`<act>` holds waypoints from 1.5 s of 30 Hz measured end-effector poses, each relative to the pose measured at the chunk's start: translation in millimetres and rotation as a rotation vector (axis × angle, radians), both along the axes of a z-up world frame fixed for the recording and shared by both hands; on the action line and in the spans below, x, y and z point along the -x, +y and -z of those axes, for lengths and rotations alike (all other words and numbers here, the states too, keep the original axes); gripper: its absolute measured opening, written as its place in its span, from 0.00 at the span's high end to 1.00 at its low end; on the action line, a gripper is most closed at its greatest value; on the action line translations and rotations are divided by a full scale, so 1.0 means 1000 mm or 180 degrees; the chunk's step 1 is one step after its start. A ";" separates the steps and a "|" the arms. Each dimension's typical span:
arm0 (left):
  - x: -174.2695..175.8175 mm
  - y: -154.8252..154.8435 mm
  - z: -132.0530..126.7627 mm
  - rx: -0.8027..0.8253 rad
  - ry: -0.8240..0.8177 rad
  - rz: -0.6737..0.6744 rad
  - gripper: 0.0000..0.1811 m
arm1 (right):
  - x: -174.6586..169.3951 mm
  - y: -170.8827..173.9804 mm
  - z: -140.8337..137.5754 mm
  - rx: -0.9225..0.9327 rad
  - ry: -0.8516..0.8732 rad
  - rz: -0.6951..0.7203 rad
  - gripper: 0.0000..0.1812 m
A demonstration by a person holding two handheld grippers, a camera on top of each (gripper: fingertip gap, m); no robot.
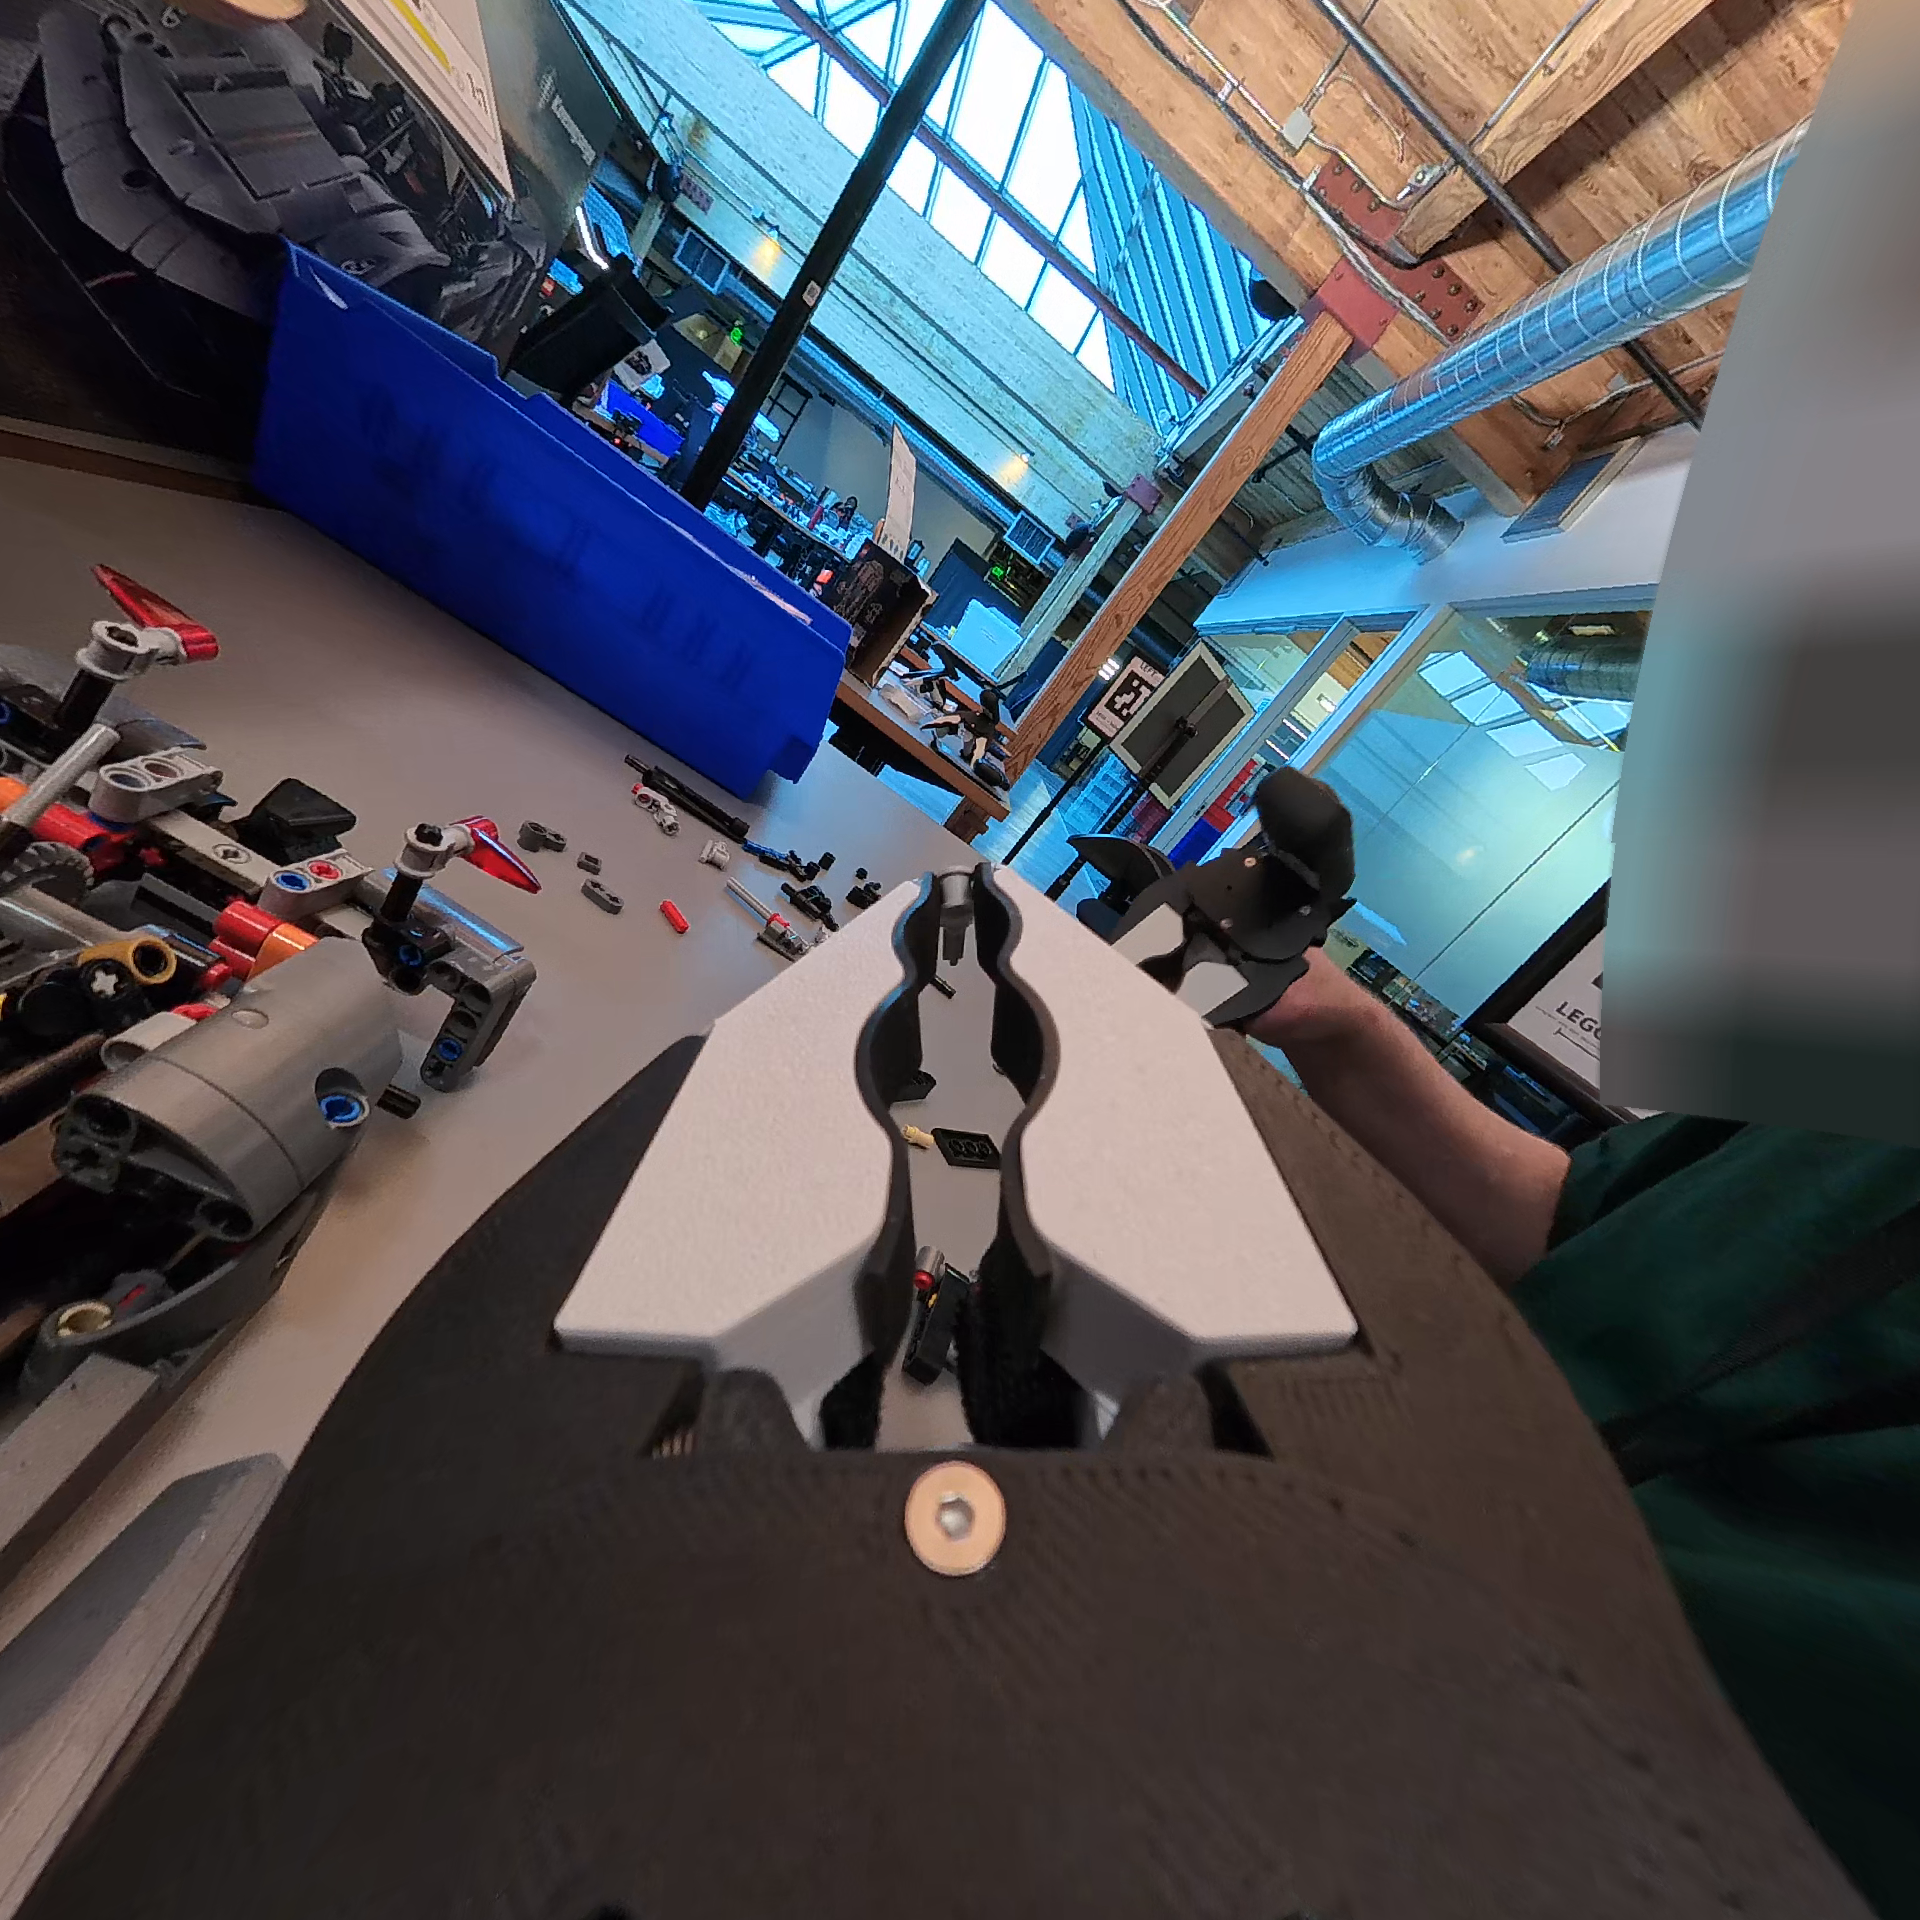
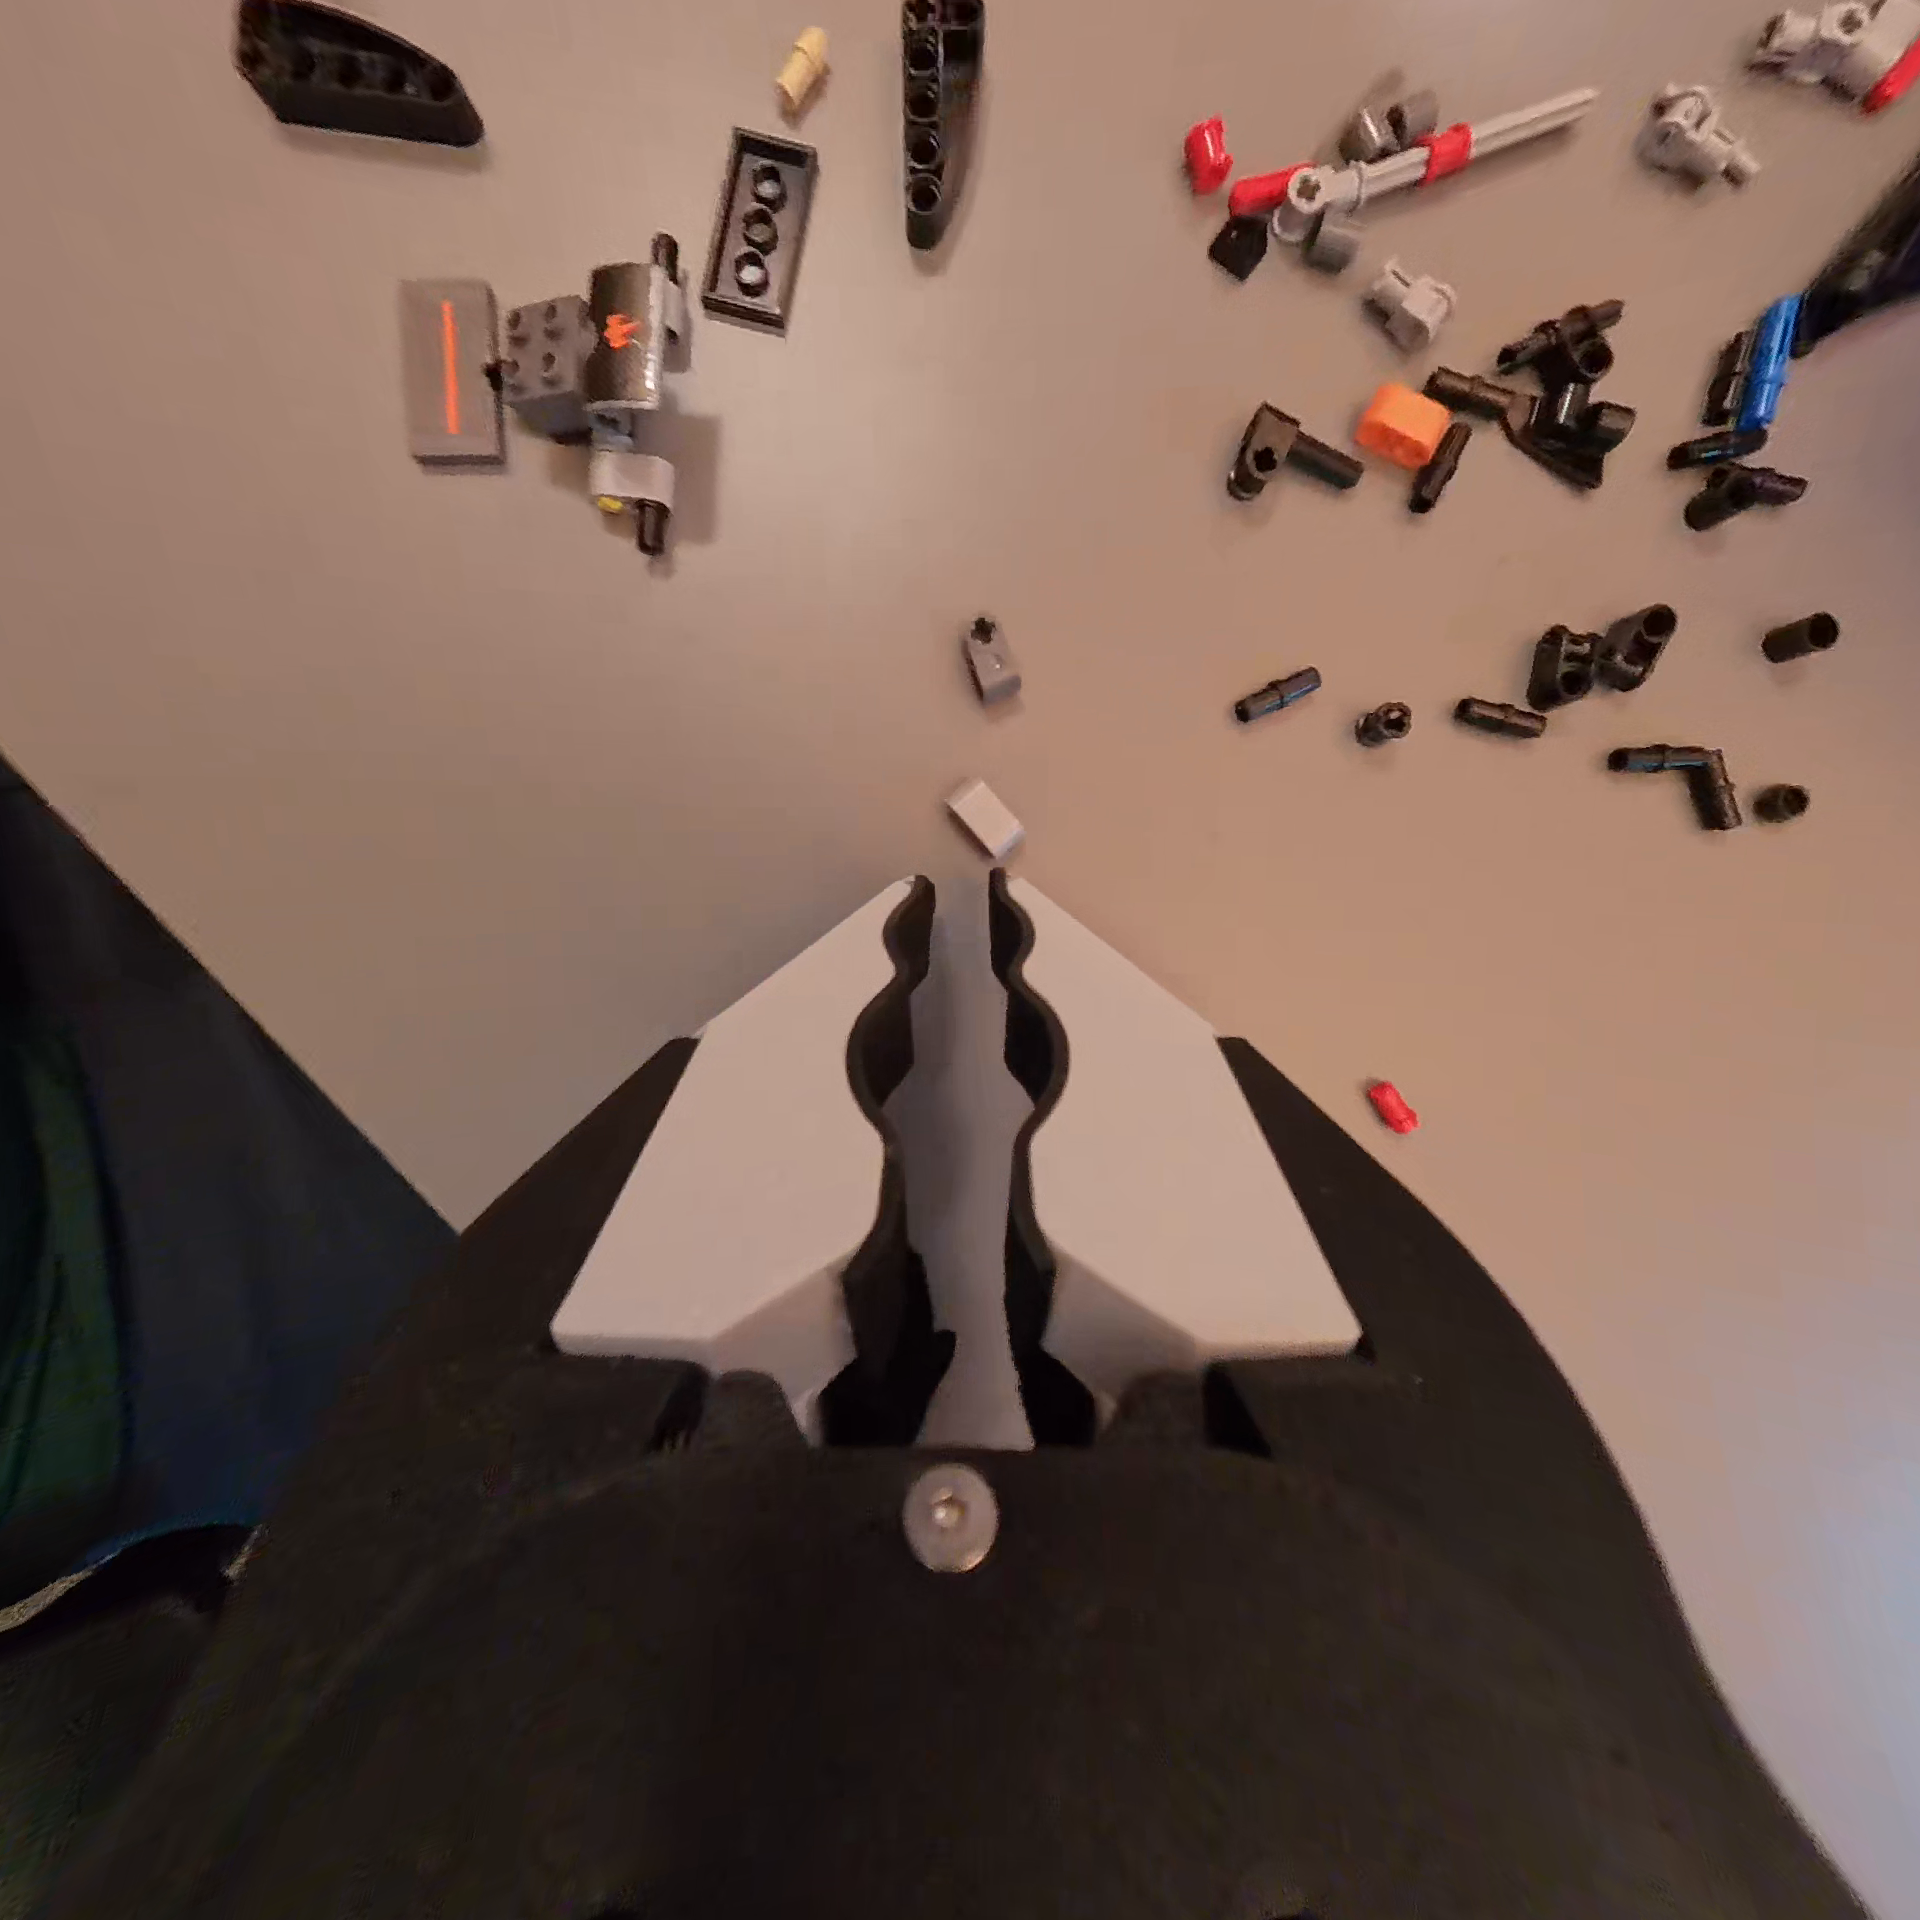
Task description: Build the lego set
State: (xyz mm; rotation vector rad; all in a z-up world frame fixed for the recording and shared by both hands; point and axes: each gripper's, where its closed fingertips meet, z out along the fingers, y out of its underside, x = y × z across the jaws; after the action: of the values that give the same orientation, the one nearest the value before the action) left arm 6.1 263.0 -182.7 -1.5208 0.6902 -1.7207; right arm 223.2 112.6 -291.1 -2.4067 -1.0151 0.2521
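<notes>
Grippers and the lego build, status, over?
Left gripper shut on small grey pin, held above table. Right gripper empty, jaws slightly apart, over small grey tile. Partial model at left; loose pieces scattered, nothing blocking.

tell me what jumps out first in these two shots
The half-built grey lego model with red and blue pins fills the left of the left wrist view, a blue bin behind it. The left gripper pinches a small grey pin. Loose black pieces lie scattered upper right in the right wrist view.
</notes>
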 end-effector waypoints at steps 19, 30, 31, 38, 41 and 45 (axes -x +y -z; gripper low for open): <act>-0.010 -0.007 0.007 -0.0183 0.0254 0.0016 0.98 | 0.011 0.011 0.004 0.0148 0.0173 -0.0103 0.93; -0.009 -0.007 0.007 -0.0159 0.0230 0.0038 0.98 | 0.019 -0.003 -0.002 0.0183 0.0240 -0.0324 0.87; -0.009 -0.007 0.006 -0.0156 0.0224 0.0037 0.98 | 0.022 -0.003 -0.001 0.0153 0.0226 -0.0343 0.86; -0.011 -0.009 0.008 -0.0169 0.0257 0.0071 0.98 | 0.030 0.000 0.008 -0.0062 0.0287 -0.0569 0.90; -0.010 -0.008 0.007 -0.0156 0.0238 0.0062 0.98 | 0.029 0.001 0.008 -0.0039 0.0382 -0.0607 0.92; -0.010 -0.009 0.007 -0.0158 0.0246 0.0073 0.98 | 0.033 0.000 0.007 -0.0034 0.0388 -0.0712 0.87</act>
State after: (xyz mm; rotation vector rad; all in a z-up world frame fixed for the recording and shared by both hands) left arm 16.4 254.4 -190.2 -1.5574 0.7869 -1.6566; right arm 190.5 112.5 -298.4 -2.2376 -1.2251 0.4649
